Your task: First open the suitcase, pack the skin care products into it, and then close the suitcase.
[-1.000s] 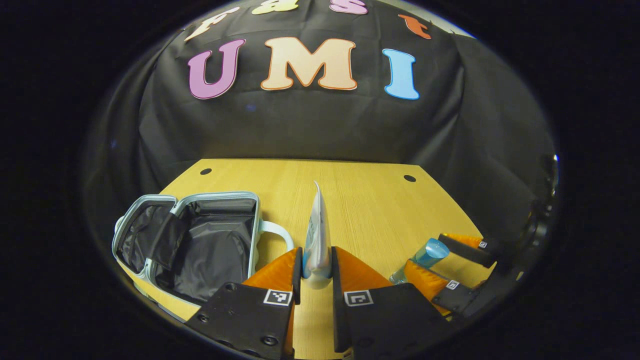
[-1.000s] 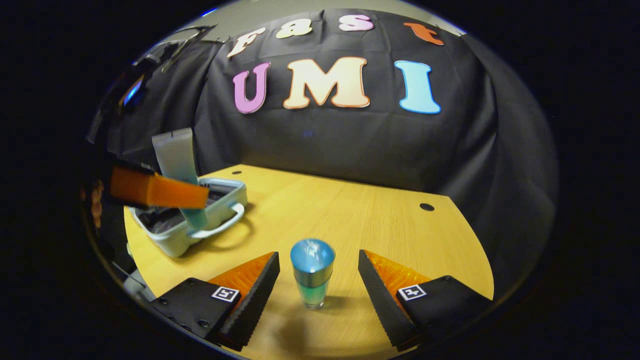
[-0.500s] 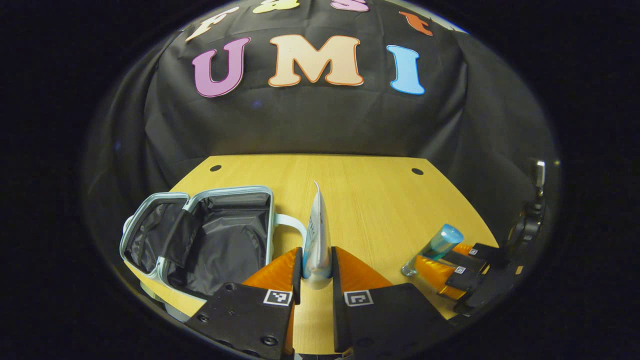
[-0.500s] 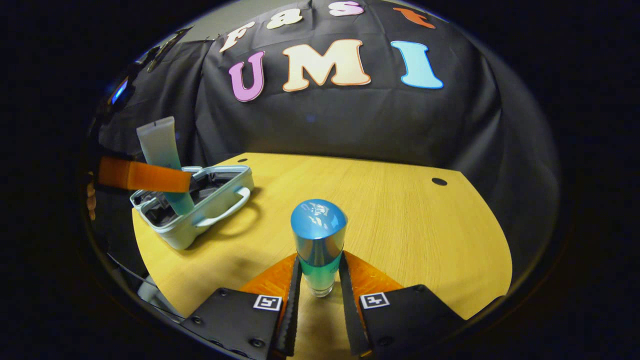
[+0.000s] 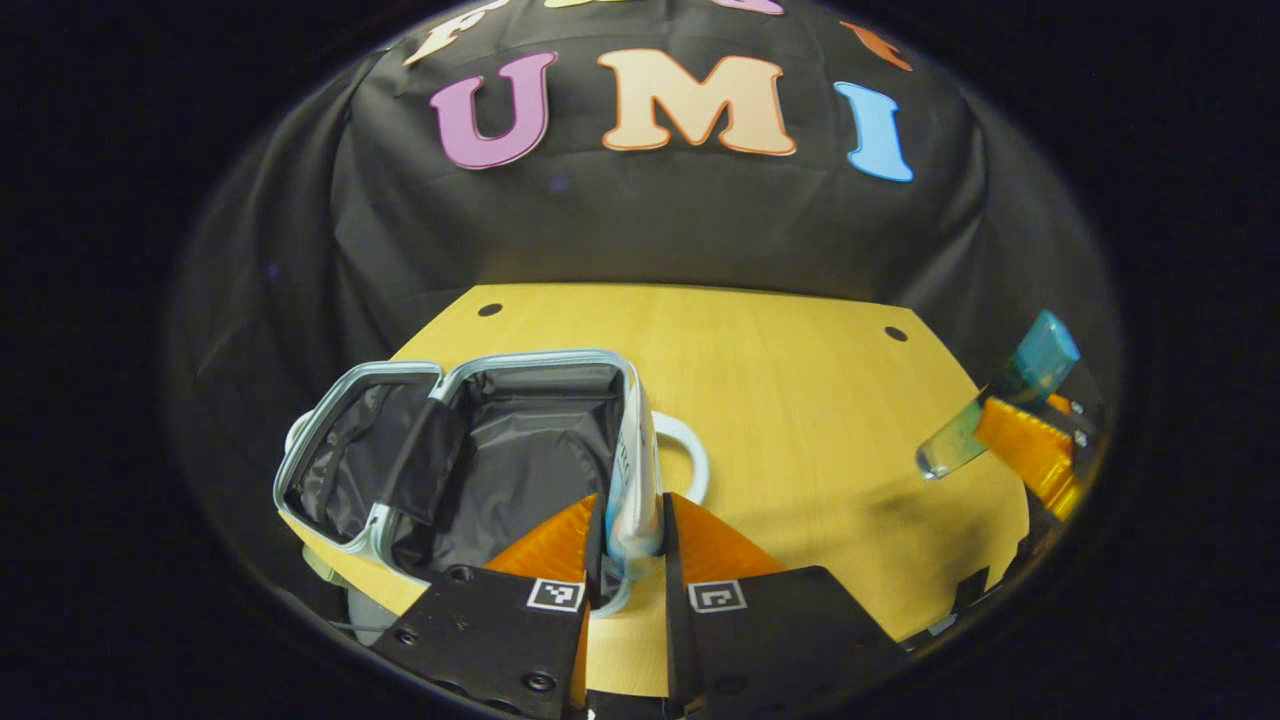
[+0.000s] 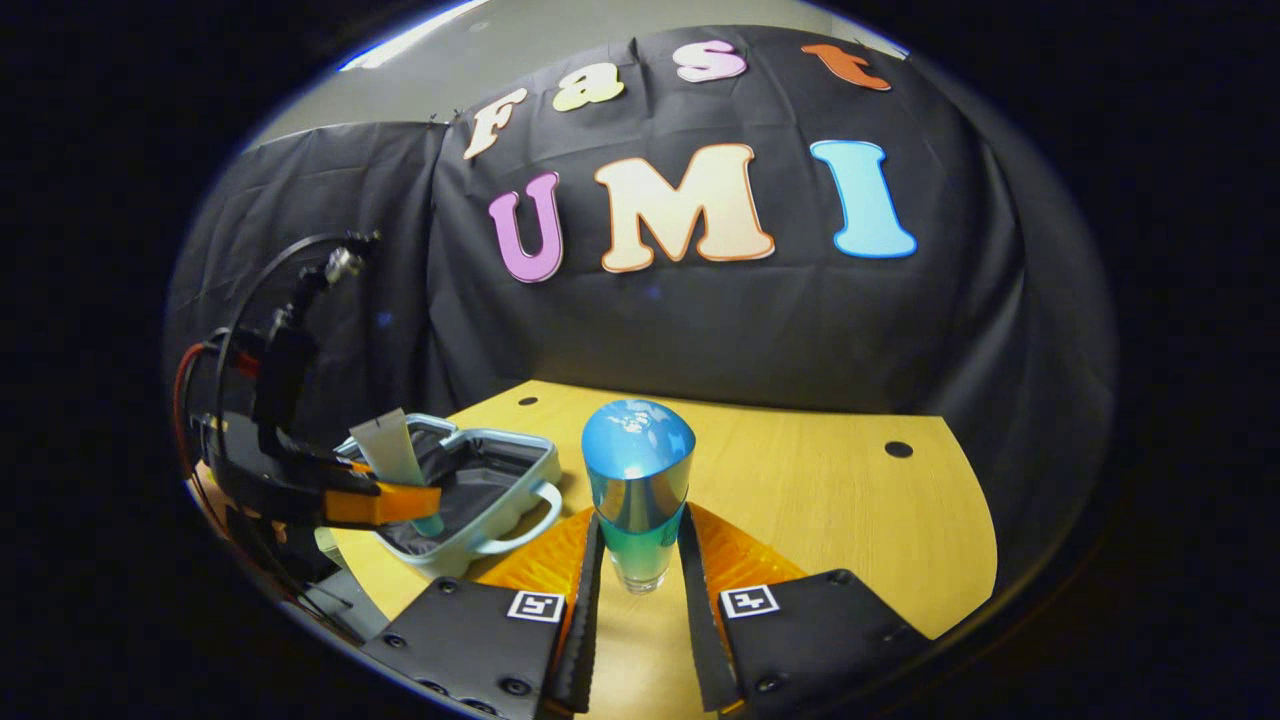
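In the left gripper view my left gripper [image 5: 632,535] is shut on a pale squeeze tube [image 5: 633,470], held upright over the right rim of the open suitcase [image 5: 470,455], which lies flat with its dark lining showing. In the right gripper view my right gripper [image 6: 638,570] is shut on a clear bottle with a blue cap [image 6: 637,490], lifted above the wooden table [image 6: 800,500]. The left gripper view shows that bottle [image 5: 1000,405] at far right, tilted in the right gripper [image 5: 1020,445]. The right gripper view shows the left gripper [image 6: 385,500] with the tube [image 6: 390,460] over the suitcase [image 6: 480,495].
The wooden table [image 5: 800,400] has small dark holes near its back corners [image 5: 896,334]. Black cloth hangs close behind and beside it. The suitcase's pale handle [image 5: 690,465] sticks out to the right. Cables and hardware [image 6: 290,330] rise above the left gripper.
My left gripper carried the tube leftward to the suitcase's rim. My right gripper shut on the blue-capped bottle and lifted it off the table.
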Motion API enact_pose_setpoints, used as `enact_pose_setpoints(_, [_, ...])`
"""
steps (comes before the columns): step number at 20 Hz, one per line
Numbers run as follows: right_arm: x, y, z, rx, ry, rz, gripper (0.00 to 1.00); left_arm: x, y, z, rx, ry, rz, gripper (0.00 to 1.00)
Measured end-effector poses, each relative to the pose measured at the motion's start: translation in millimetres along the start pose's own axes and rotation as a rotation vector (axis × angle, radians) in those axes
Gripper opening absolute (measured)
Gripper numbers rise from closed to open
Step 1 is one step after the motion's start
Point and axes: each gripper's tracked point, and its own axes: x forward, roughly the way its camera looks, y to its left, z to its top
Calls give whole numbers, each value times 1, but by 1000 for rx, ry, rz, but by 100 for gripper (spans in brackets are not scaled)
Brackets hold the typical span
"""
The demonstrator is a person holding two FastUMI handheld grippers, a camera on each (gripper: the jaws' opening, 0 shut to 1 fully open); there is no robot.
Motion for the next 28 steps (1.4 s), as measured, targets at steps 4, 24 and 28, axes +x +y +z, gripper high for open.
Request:
enact_pose_setpoints(4, [10, 36, 9, 11, -9, 20, 42, 14, 49, -10, 9, 94, 36, 23])
enact_pose_setpoints(24, [64, 164, -5, 55, 147, 85, 42, 83, 123, -18, 22, 234, -74, 87])
enact_pose_setpoints(28, [81, 192, -26, 91, 221, 100, 42, 76, 154, 7, 4, 149, -84, 86])
